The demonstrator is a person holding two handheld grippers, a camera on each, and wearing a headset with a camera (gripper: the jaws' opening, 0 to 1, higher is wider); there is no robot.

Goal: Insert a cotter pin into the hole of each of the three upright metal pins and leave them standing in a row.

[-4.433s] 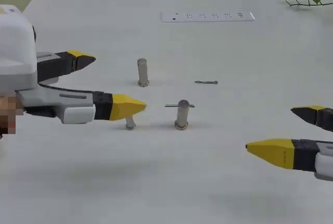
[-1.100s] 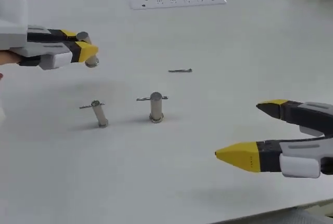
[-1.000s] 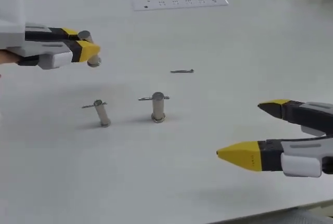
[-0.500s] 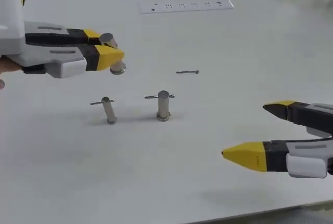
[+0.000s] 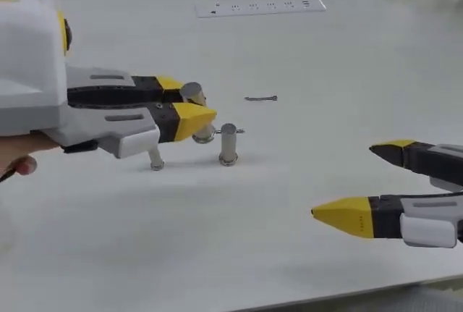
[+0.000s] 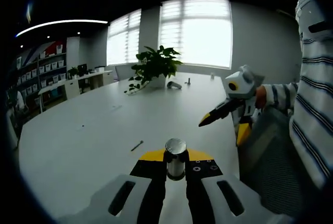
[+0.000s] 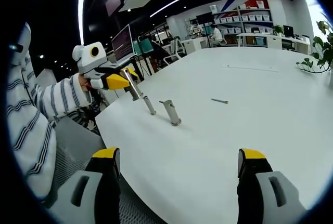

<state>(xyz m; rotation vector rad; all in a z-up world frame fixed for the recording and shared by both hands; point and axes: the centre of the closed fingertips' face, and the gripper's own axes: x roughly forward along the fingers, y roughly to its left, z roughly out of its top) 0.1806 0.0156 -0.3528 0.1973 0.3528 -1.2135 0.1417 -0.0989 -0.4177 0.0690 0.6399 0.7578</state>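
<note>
Partly, left gripper [image 5: 197,102], clamping one metal pin [image 5: 192,93], hides another pin [image 5: 155,161].

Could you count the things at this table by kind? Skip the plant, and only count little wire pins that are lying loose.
Metal pins: 3
Loose cotter pins: 1
Hand-held grippers: 2
Power strips: 1
Total: 7

On table [image 5: 217,247]: left pin [image 5: 155,160] and right pin [image 5: 228,144] stood side by side; third pin [image 5: 192,95] held raised beside them in left gripper [image 5: 197,100]; cotter pin [image 5: 260,98] laid behind; power strip [image 5: 260,8] farthest back.
</note>
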